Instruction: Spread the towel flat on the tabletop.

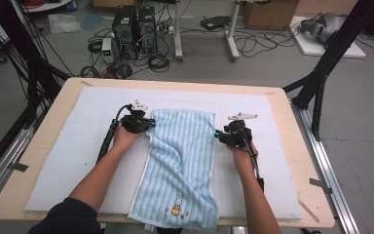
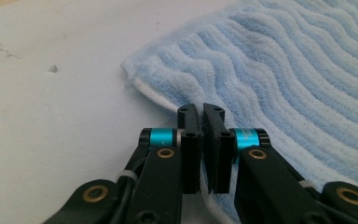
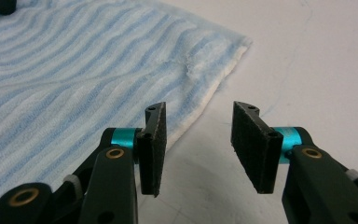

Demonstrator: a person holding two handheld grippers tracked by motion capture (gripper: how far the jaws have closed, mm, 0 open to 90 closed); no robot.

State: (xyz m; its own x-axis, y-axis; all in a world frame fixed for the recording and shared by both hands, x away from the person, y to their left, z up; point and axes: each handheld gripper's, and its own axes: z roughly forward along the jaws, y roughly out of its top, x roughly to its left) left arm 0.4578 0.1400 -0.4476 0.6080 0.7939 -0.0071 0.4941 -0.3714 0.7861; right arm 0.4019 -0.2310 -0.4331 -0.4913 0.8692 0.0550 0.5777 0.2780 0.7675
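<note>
A: What lies on the work surface, and of what material?

B: A pale blue terry towel with raised wavy ribs and a white hem (image 1: 182,165); it lies lengthwise down the middle of a white padded mat (image 1: 63,146) on a light wooden table with rounded corners (image 1: 316,195); its near end, printed with a small rabbit figure (image 1: 177,204), hangs at the table's front edge; the cloth is creased along its middle.

A: How do the two tools stand?

B: The left gripper (image 1: 146,124) sits at the towel's far left corner; in the left gripper view its black jaws are pressed together, the left gripper (image 2: 202,140) pinching the towel's (image 2: 284,84) white hem. The right gripper (image 1: 222,135) sits just beside the far right edge; in the right gripper view the right gripper (image 3: 198,144) has its felt-faced jaws spread, with bare mat (image 3: 307,60) between them and the towel's (image 3: 74,74) frayed corner just beyond the left jaw.

A: And the room?

B: The high view adds a grey floor with two black computer towers (image 1: 135,29), loose cables (image 1: 253,46) and black frame struts (image 1: 331,53); the gripper views add pile texture.
</note>
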